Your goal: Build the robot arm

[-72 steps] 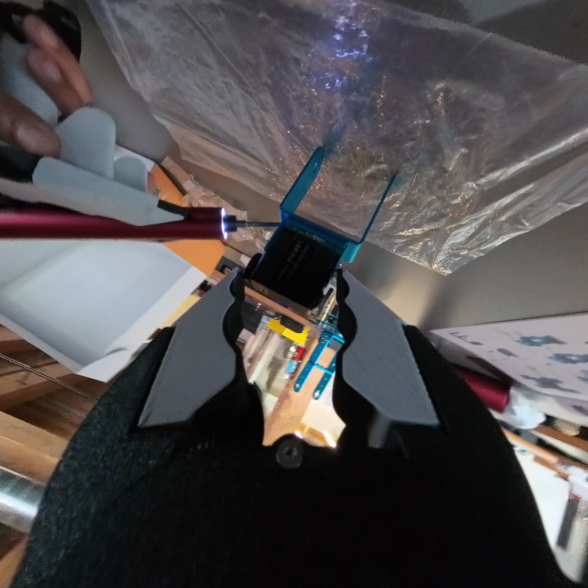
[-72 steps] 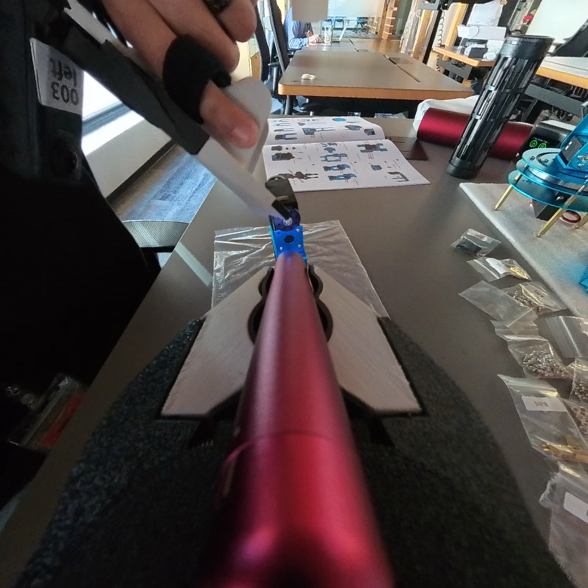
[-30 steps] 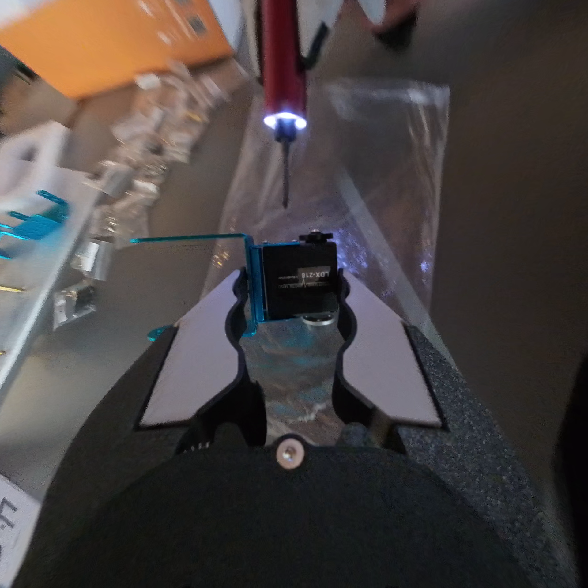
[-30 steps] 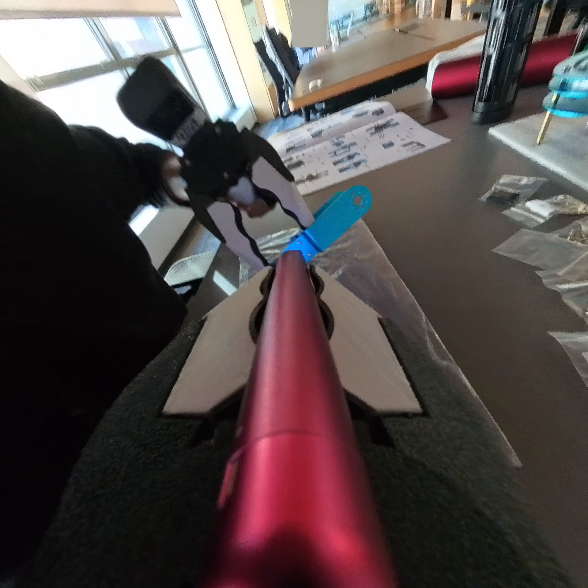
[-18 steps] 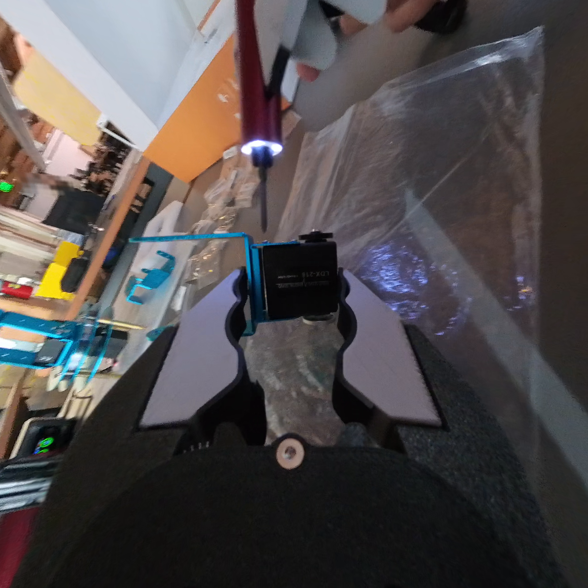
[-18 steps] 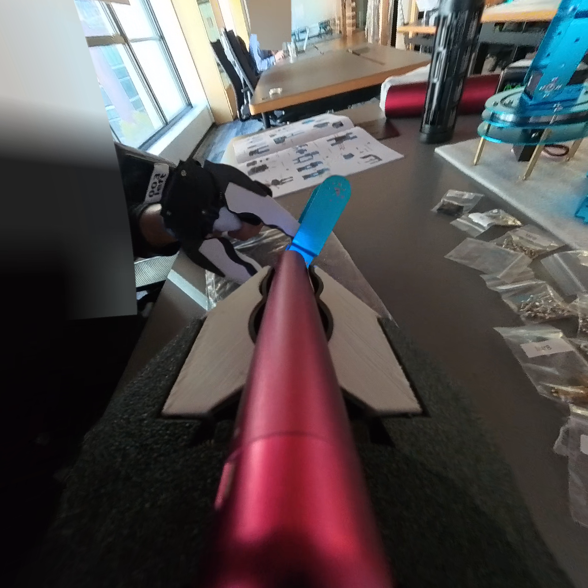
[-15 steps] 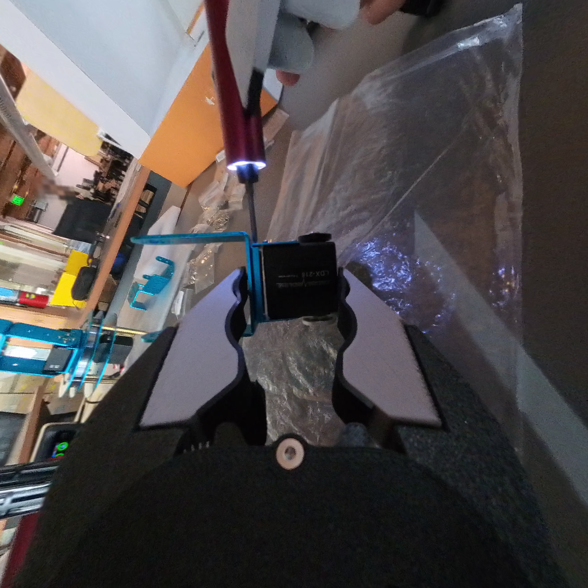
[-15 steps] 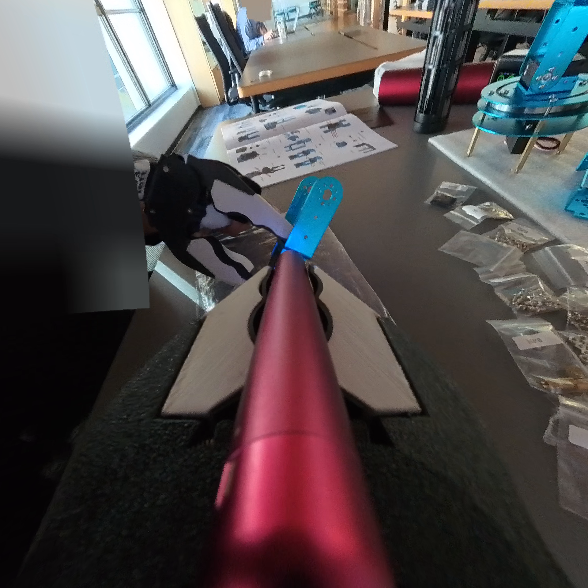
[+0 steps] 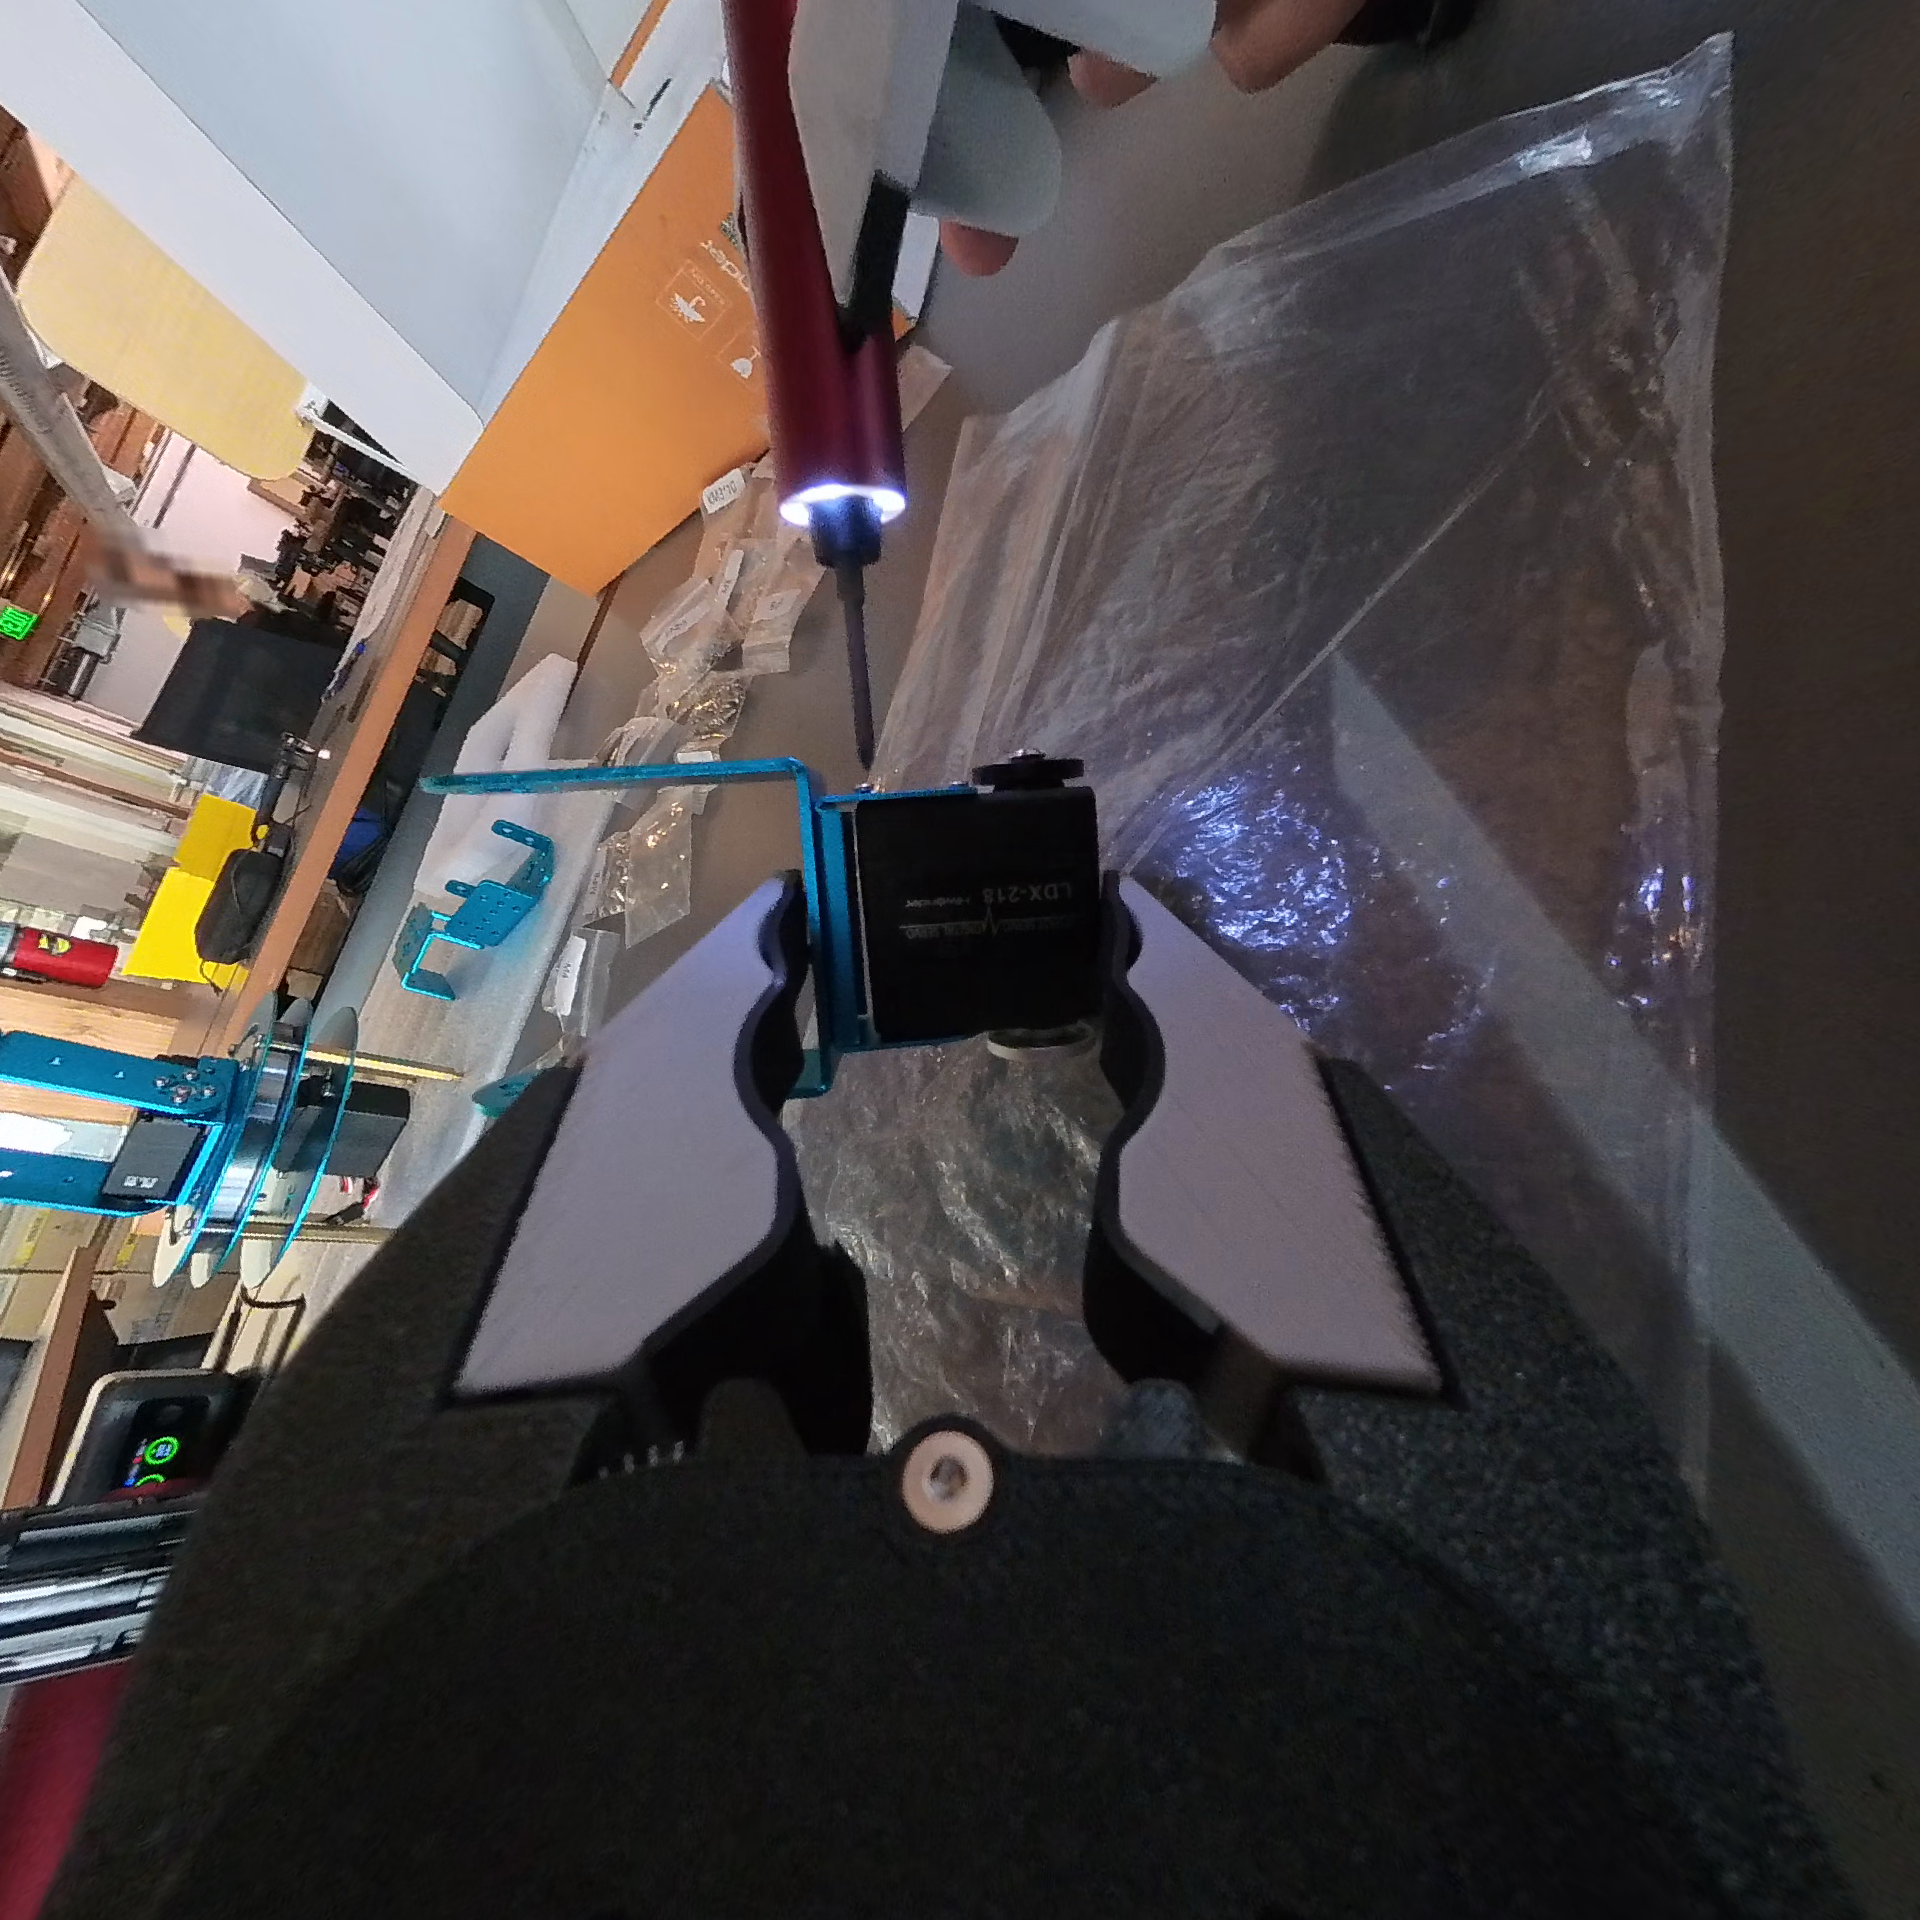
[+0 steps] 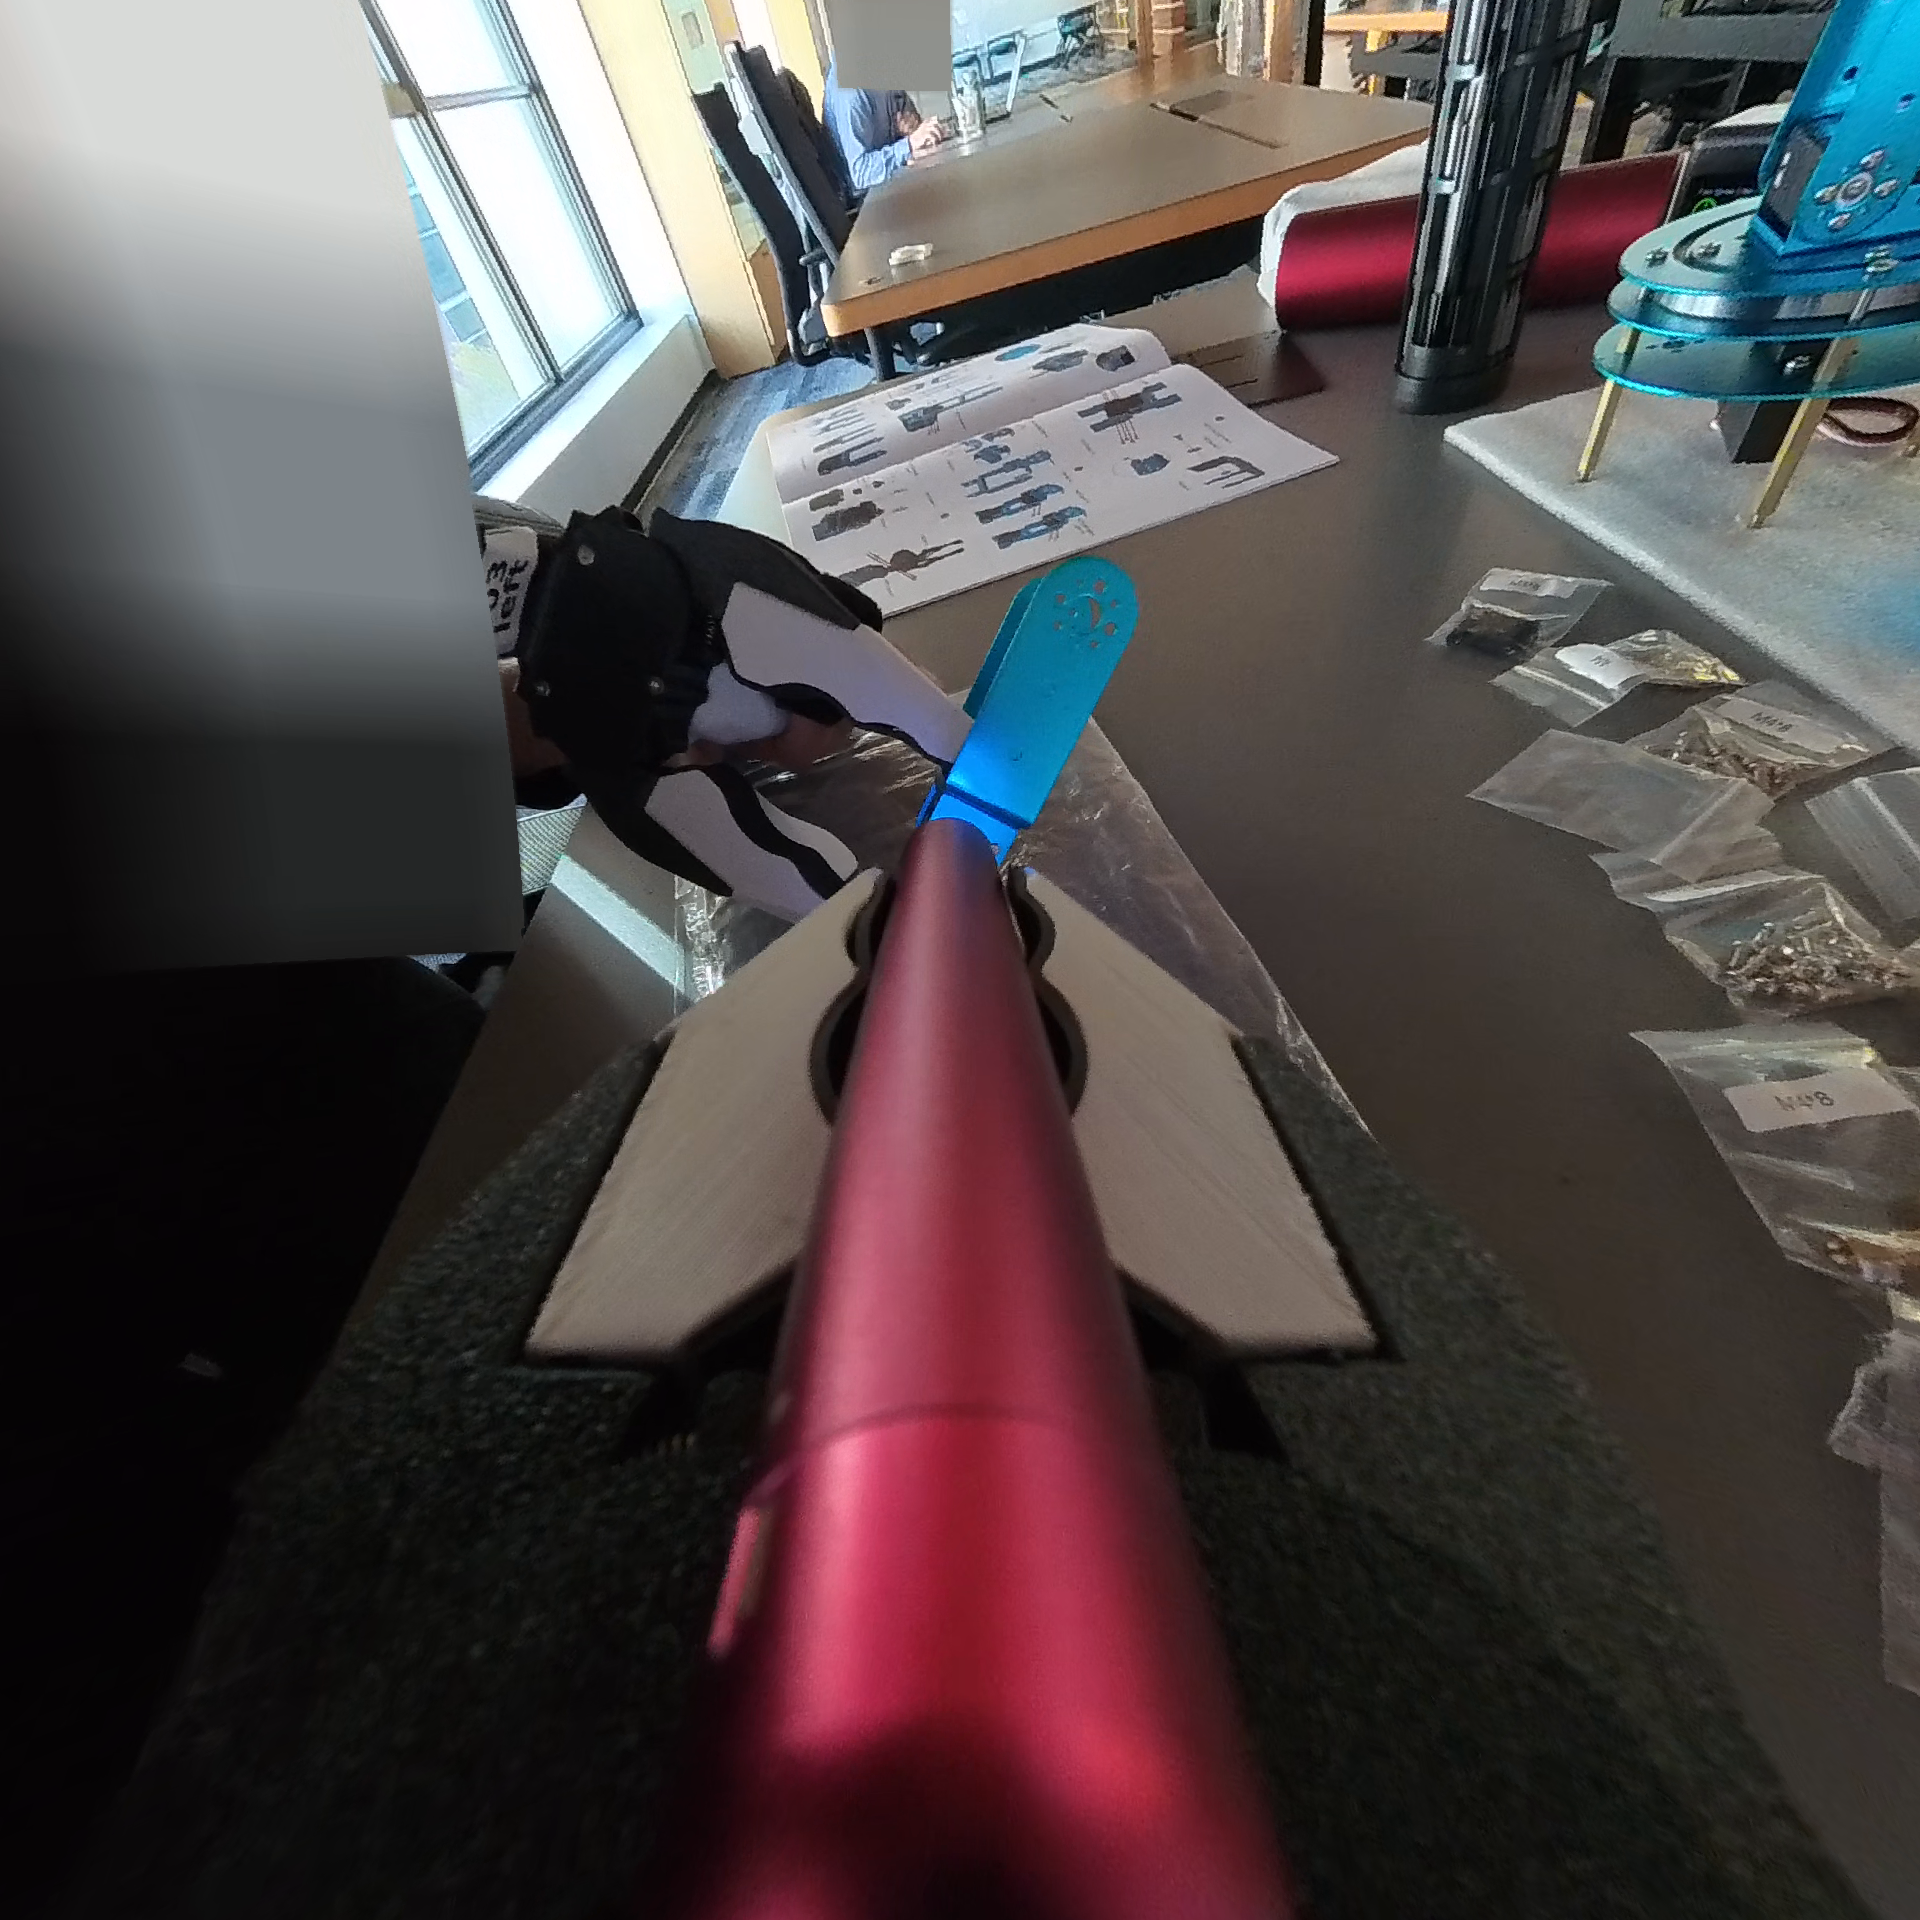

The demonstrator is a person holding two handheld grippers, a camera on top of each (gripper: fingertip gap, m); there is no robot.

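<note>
My left gripper is shut on a black servo motor with a blue metal bracket fixed to its left side. I hold it above a clear plastic bag on the dark table. My right gripper is shut on a red electric screwdriver. In the left wrist view the screwdriver comes down from above with its light on, and its bit tip touches the top of the bracket beside the servo. In the right wrist view the blue bracket stands just past the screwdriver's end, with the left gripper behind it.
Several small bags of screws lie on the dark table to the right. An open instruction booklet lies farther back. A blue robot base on clear discs, a black cylinder and a red roll stand at the back right. Spacing between my two grippers at the tips: around 8 centimeters.
I turned the servo and bracket over so the bracket arm points sideways. The screwdriver lifted off, then came down again until its bit met the bracket top.
</note>
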